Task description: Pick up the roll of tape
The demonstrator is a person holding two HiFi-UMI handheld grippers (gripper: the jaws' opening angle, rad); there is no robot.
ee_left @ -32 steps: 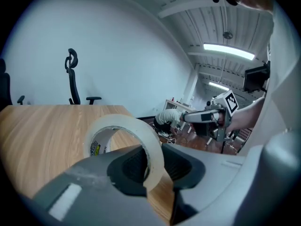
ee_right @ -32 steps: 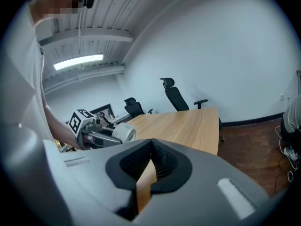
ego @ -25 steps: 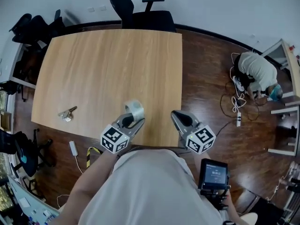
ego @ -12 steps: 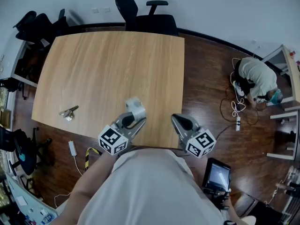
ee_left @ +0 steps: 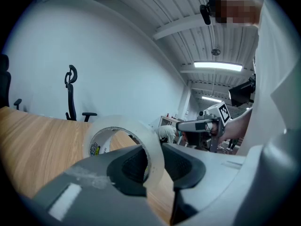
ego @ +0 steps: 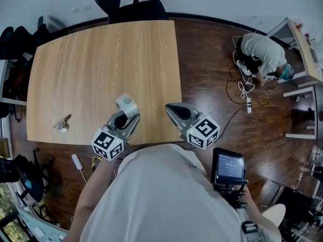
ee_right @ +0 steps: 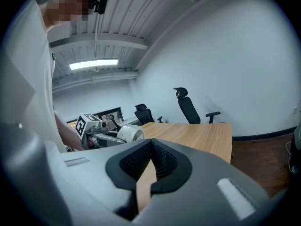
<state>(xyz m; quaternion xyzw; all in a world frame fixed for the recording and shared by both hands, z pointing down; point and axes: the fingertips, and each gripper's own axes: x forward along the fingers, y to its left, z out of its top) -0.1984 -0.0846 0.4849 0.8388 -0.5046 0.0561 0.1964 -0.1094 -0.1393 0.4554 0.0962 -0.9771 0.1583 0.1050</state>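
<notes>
Two grippers sit over the near edge of the wooden table (ego: 101, 59), both pointing slightly downward. The left gripper (ego: 124, 113) is clamped on the wall of the roll of tape (ego: 126, 103), one jaw inside the ring. Beside it, the right gripper (ego: 169, 108) has its jaws closed together on nothing. Keys (ego: 61, 125) lie on the table's left part, and an office chair (ego: 136, 4) stands at its far edge.
</notes>
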